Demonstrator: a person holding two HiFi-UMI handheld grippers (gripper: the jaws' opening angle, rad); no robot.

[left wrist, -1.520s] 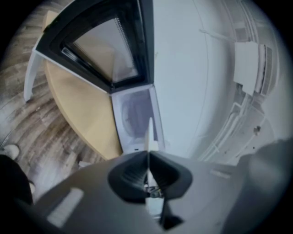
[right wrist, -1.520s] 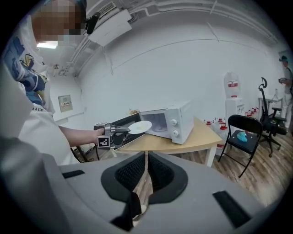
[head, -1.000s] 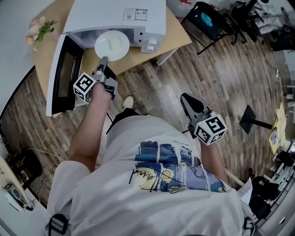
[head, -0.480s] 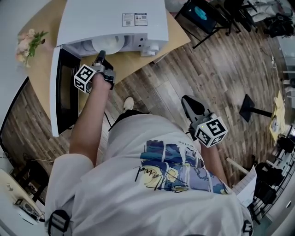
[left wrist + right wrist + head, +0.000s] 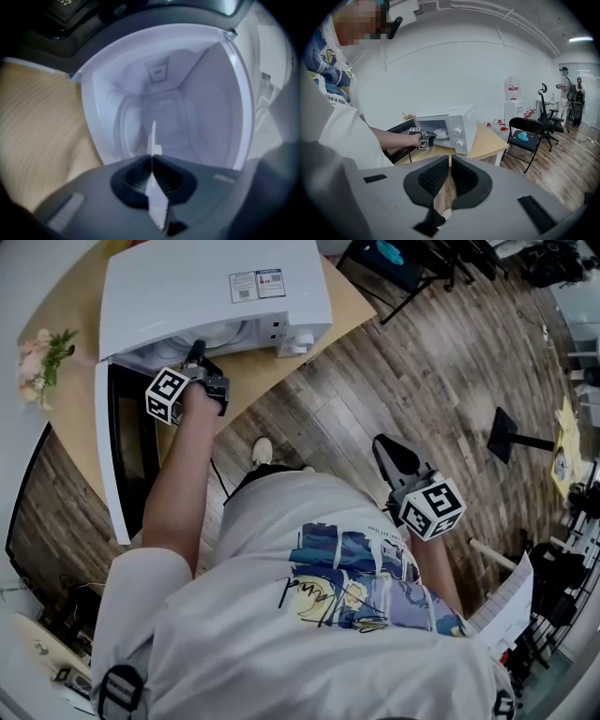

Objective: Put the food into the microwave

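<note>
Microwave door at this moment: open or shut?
Open. The door stands swung out beside the microwave, and the left gripper view looks straight into its white cavity.

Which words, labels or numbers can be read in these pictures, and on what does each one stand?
"like a star": on the person's shirt, right gripper view.
Sticker on the microwave top: too small to read.
Cursive print on shirt front, head view: illegible.
</note>
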